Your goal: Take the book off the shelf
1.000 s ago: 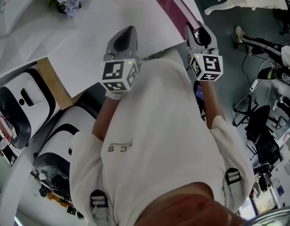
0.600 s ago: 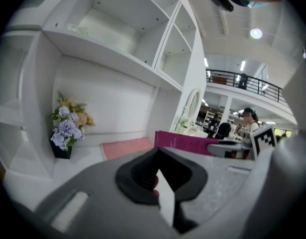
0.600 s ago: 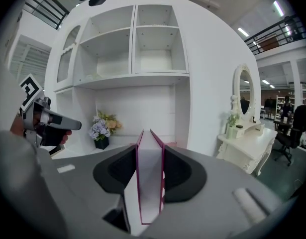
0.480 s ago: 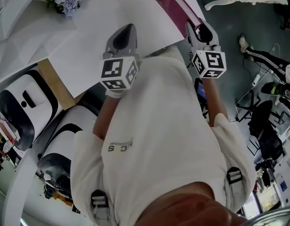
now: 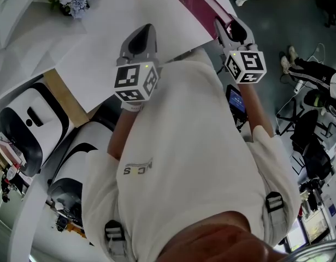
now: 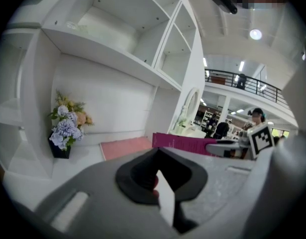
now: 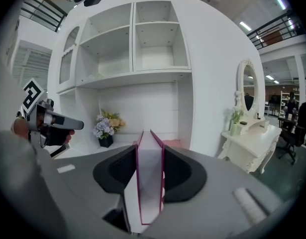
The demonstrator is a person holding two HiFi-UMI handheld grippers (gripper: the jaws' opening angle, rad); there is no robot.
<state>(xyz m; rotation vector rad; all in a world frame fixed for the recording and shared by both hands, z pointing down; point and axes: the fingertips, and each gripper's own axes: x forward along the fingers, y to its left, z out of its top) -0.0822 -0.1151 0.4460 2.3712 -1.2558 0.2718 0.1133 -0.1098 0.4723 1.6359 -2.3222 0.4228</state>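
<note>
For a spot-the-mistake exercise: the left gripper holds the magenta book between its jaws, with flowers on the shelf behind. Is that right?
No. The right gripper holds the magenta book between its jaws, as the right gripper view shows. The flowers on the shelf behind are correct.

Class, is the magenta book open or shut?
Shut: the book has both covers flat against its pages, clamped in the right tongs.

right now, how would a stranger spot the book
Start at the white shelf unit and its wide lower ledge with the flowers. The book is near it, clamped in the right gripper. Its magenta covers round white pages set it apart from the paler flat mat on the ledge.
</note>
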